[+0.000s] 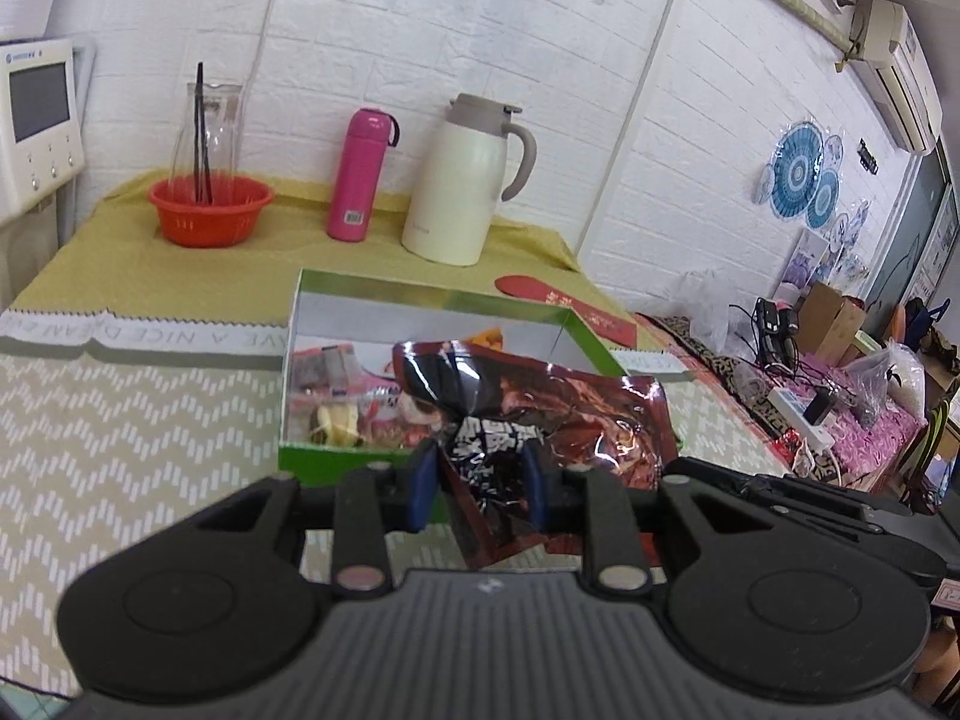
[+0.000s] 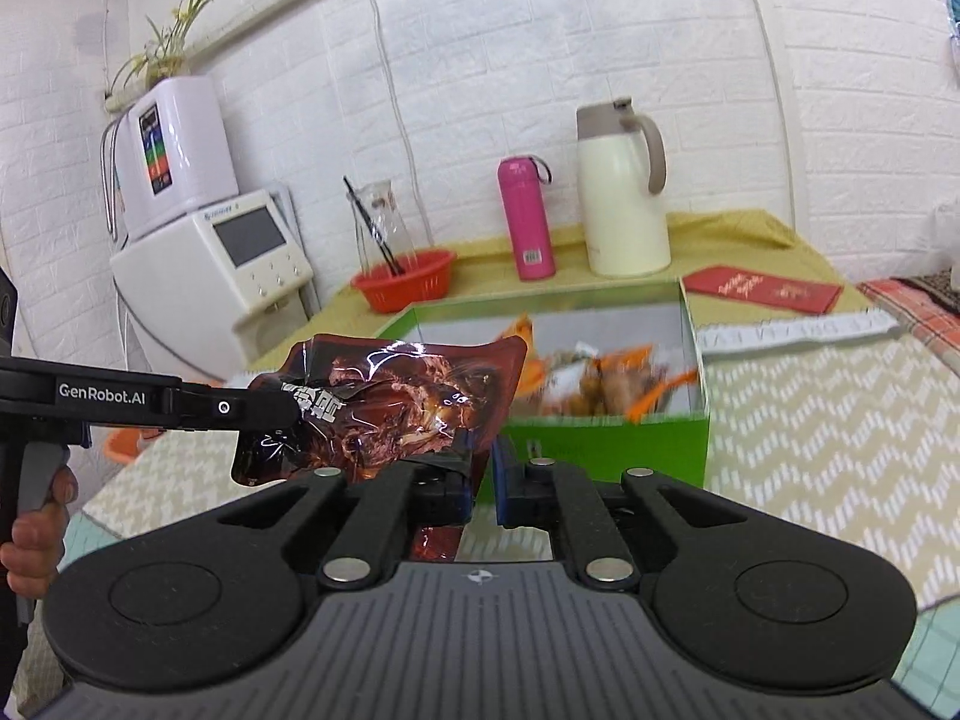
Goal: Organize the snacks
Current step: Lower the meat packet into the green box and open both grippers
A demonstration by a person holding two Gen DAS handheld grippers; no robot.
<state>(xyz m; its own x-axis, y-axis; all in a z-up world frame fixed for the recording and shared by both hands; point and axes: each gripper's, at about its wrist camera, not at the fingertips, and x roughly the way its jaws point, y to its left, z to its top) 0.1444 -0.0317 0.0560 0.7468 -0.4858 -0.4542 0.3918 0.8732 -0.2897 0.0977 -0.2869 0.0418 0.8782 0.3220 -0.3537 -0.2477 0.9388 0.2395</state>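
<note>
Gripping one dark red foil snack bag [image 1: 540, 414] from both sides, the left gripper [image 1: 480, 480] and right gripper [image 2: 480, 480] were each clamped on it, holding it raised just in front of one green box [image 2: 606, 444] of snacks. Slick foil could slip, or opposing pulls could tear it. Behind stood one pink flask [image 1: 357, 174], one cream jug [image 1: 462, 180], one red basket [image 1: 210, 210].
</note>
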